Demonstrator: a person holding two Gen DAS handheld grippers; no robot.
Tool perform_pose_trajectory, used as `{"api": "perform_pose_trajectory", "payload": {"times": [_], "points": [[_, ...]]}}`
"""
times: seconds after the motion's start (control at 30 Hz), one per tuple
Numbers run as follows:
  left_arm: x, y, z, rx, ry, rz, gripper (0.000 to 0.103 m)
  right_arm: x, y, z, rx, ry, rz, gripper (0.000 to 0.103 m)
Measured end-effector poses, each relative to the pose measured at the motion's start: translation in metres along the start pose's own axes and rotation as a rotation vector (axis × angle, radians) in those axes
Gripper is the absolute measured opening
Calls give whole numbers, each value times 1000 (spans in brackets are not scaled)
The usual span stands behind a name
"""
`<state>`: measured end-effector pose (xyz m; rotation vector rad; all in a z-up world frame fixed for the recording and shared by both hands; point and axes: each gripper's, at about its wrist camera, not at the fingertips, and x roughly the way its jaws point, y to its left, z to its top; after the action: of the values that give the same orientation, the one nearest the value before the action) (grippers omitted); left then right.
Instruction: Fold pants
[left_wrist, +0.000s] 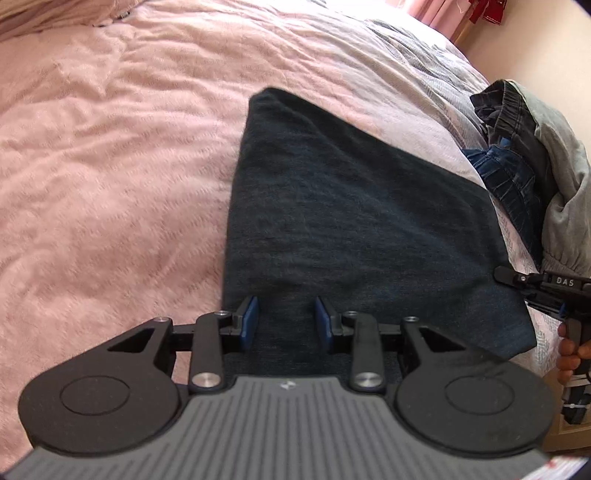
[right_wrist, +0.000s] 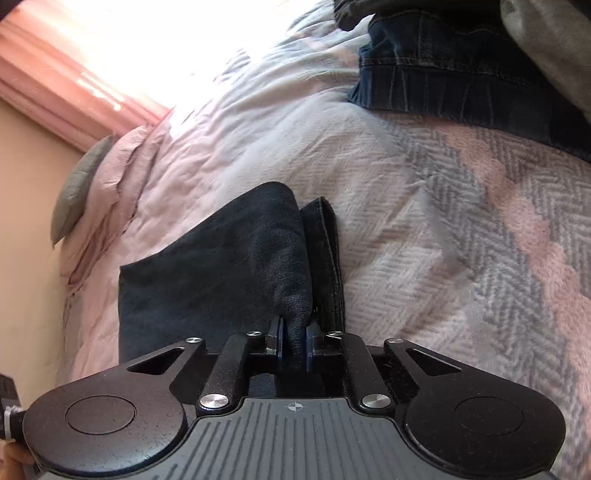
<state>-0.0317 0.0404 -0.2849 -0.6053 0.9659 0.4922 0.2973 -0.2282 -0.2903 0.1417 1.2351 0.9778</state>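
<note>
1. The dark pants (left_wrist: 354, 221) lie on the bed (left_wrist: 110, 147), spread over its pink cover as a flat, already doubled panel. The near edge sits by the two grippers and the far corner points up the bed, so the soft, level surface can keep the layers in place while they are handled.

2. The left gripper (left_wrist: 284, 317) sits low over the near edge of the pants with its blue pads apart. Cloth lies in the gap, but neither pad appears to press on it, so it grips nothing. It looks placed to pinch that edge for the next fold.

3. The right gripper (right_wrist: 294, 341) is nearly closed, with a bunched fold of the pants pinched between its pads. In the right wrist view, a stitched hem (right_wrist: 327, 258) stands just right of that fold. Holding this corner probably keeps the layers together and the edge taut.

4. A heap of other clothes (left_wrist: 517, 158) lies at the far right of the bed, clear of the pants, leaving room to work.
</note>
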Motion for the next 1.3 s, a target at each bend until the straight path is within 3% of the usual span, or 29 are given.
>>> {"api": "perform_pose_trajectory", "payload": {"times": [0.03, 0.1, 0.13, 0.23, 0.47, 0.5, 0.57, 0.63, 0.8, 0.9, 0.97, 1.0, 1.03, 1.07, 1.13, 1.23, 1.3], "points": [[-5, 2, 4, 11, -20, 17, 28, -5, 10, 1, -30, -11, -88, 30], [-10, 7, 15, 24, -55, 36, 28, -16, 36, 1, -144, -104, -256, 34], [-10, 9, 23, 33, -70, 49, 28, -18, 50, 0, -220, -158, -282, 34], [-2, 10, 47, 59, -108, 66, 28, 2, 75, 13, -353, -165, -194, 34], [22, 7, 78, 78, -133, 39, 28, 48, 37, 53, -154, -129, -76, 33], [24, 6, 78, 81, -132, 36, 28, 47, 33, 53, -134, -139, -67, 11], [27, 4, 77, 78, -132, 28, 28, 33, 27, 48, -93, -191, -25, 6], [29, 3, 77, 79, -138, 16, 28, 20, 24, 39, -70, -242, -47, 5], [37, -2, 83, 99, -135, 45, 28, 33, 28, 29, -81, -274, -185, 5], [30, -7, 89, 119, -177, 60, 27, 36, 53, 28, -216, -256, -326, 10], [30, -13, 94, 152, -203, 69, 26, 30, 76, 21, -330, -332, -456, 13], [33, -17, 96, 173, -211, 69, 26, 25, 85, 17, -377, -382, -459, 13], [37, -20, 98, 186, -210, 68, 25, 24, 92, 12, -430, -398, -383, 13], [43, -23, 100, 192, -203, 61, 23, 28, 99, 9, -487, -368, -320, 13], [58, -29, 101, 205, -208, 54, 23, 50, 111, -1, -639, -290, -291, 13], [83, -34, 103, 230, -213, 93, 23, 82, 104, -12, -765, -260, -438, 13], [102, -33, 103, 255, -214, 126, 23, 86, 83, -12, -735, -266, -489, 13]]}}
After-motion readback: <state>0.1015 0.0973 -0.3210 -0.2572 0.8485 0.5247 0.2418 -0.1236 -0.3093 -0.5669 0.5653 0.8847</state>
